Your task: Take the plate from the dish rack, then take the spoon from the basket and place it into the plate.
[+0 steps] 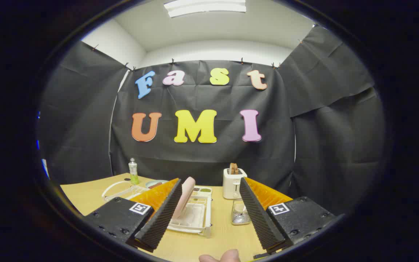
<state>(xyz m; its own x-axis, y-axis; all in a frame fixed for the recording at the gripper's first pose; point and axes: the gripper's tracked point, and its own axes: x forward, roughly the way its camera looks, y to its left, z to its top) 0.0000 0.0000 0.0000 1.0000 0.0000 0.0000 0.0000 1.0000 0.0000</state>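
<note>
**Gripper released, plate racked**

Gripper [209, 214] spread wide above light wooden table [224, 236], holding nothing. Pale pink round plate [184, 196] upright in white plastic dish rack [195, 218], 11 o'clock ahead. Clear mesh basket [240, 213] at 1 o'clock; spoon inside indistinct.

We look from the camera that rides on the gripper [209, 214], a little above the surface [86, 196] and facing forward along the two jaws, which stand wide apart. The view is level, toward the back wall of the booth, and the fisheye also takes in the ceiling lamp [205, 7]. The dish rack [195, 218] stands near, just ahead between the jaws.
</note>
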